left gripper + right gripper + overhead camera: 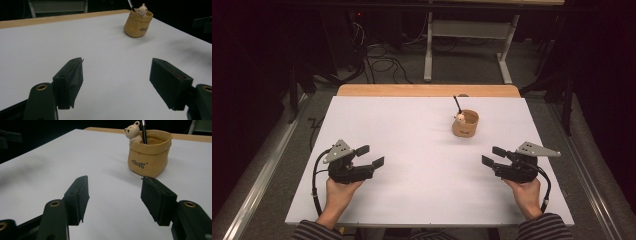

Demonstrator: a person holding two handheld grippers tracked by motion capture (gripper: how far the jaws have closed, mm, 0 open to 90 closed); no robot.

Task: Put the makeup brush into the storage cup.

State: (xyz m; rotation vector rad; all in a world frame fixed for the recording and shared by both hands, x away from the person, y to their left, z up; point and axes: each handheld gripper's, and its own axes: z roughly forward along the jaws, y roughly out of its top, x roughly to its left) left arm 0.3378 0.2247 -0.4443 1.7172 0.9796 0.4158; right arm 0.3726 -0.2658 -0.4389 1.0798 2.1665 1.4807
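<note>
One tan pen pot [465,125] upright on white table [412,150], far-right of centre; holds one bear figure [459,118], one black pen [457,103]. Two grippers: left gripper [371,156], right gripper [493,156], both jaws apart, empty, well short of pot.

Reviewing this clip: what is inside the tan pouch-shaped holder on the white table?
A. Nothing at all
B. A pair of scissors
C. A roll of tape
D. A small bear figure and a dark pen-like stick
D: the right gripper view shows a small bear figure perched at the rim of the tan holder, with a dark pen-like stick rising beside it.
</note>
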